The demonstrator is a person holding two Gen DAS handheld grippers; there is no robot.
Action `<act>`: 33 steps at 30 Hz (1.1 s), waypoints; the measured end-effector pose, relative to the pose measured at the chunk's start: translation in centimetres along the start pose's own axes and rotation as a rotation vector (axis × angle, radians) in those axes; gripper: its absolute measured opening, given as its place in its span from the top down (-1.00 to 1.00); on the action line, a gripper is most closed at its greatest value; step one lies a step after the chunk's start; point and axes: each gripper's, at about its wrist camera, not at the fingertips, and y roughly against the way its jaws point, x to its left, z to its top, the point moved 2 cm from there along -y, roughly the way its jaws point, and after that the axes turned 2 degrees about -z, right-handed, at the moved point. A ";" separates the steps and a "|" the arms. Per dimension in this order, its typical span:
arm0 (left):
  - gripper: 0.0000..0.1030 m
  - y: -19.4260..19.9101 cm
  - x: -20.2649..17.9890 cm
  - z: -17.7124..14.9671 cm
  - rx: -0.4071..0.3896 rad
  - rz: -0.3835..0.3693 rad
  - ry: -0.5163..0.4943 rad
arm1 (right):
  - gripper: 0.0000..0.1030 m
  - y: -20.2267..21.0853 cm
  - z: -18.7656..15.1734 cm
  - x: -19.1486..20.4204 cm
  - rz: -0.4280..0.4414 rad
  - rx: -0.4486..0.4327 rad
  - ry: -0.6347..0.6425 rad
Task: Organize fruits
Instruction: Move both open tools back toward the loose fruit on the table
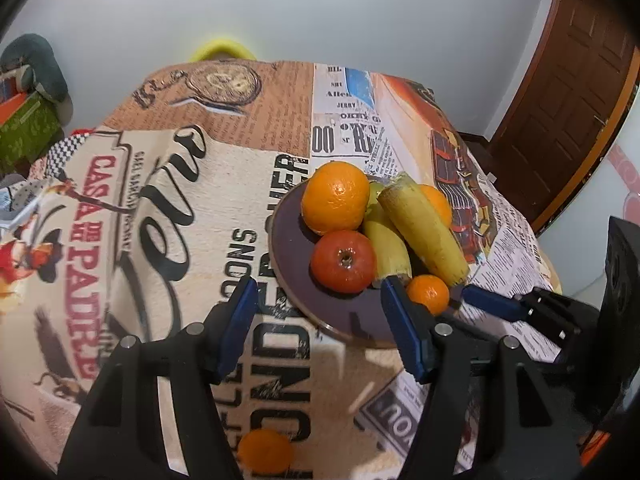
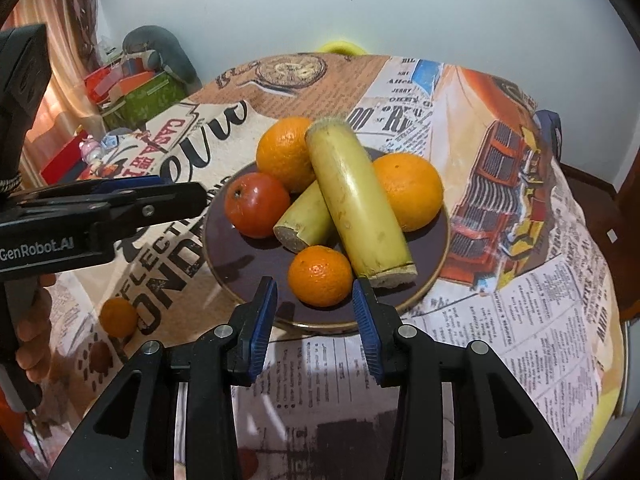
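A dark plate [image 1: 288, 248] [image 2: 248, 272] holds two big oranges [image 1: 335, 198] [image 2: 412, 190], a red fruit [image 1: 343, 262] [image 2: 256, 210], two yellow-green stalk pieces [image 1: 424, 232] [image 2: 356, 200] and a small orange [image 1: 428, 294] [image 2: 320, 276]. My right gripper [image 2: 314, 284] [image 1: 466, 294] flanks the small orange's near side; a gap shows at its left pad, so it stands open. My left gripper [image 1: 320, 284] [image 2: 200, 196] hovers open over the plate's left rim, just short of the red fruit, with nothing between its fingers. Another small orange [image 1: 264, 456] [image 2: 119, 317] lies loose on the tablecloth.
The round table wears a printed cloth [image 1: 180, 200] [image 2: 520, 280] that drops off at the edges. Boxes and clutter [image 1: 24, 120] [image 2: 136, 92] stand beyond the left side. A wooden door [image 1: 568, 100] is at the right. A hand [image 2: 36, 320] grips the left tool.
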 end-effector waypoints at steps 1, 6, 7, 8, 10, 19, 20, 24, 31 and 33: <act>-0.23 0.5 0.0 -0.1 -0.006 0.005 -0.006 | 0.30 0.5 0.0 0.0 -0.003 -0.005 0.000; -0.23 4.0 -0.2 -1.1 -0.033 0.024 -0.039 | 0.29 3.0 -0.4 0.4 -0.014 -0.021 0.014; -0.23 4.7 -0.2 -1.4 -0.036 0.026 -0.047 | 0.25 3.8 -0.7 0.6 -0.018 -0.025 0.022; -0.23 5.4 -0.2 -1.8 -0.037 0.028 -0.053 | 0.20 4.4 -1.0 0.8 -0.023 -0.029 0.028; -0.23 6.7 -0.1 -2.8 -0.036 0.035 -0.063 | 0.14 5.4 -1.6 1.1 -0.024 -0.031 0.043; -0.26 9.1 1.2 -9.4 0.033 0.073 -0.078 | 0.01 8.6 -5.8 3.4 -0.028 0.014 0.116; -0.26 9.0 1.5 -10.1 0.047 0.076 -0.075 | 0.01 8.5 -6.3 3.7 -0.025 0.026 0.124; -0.26 8.1 2.3 -12.8 0.103 0.088 -0.067 | 0.01 8.2 -8.1 4.4 -0.005 0.068 0.126; -0.26 6.2 3.2 -15.3 0.158 0.090 -0.040 | 0.01 6.5 -10.8 5.8 0.017 0.154 0.128; -0.26 5.9 2.9 -15.5 0.161 0.092 -0.055 | 0.01 5.9 -11.1 6.1 0.014 0.169 0.133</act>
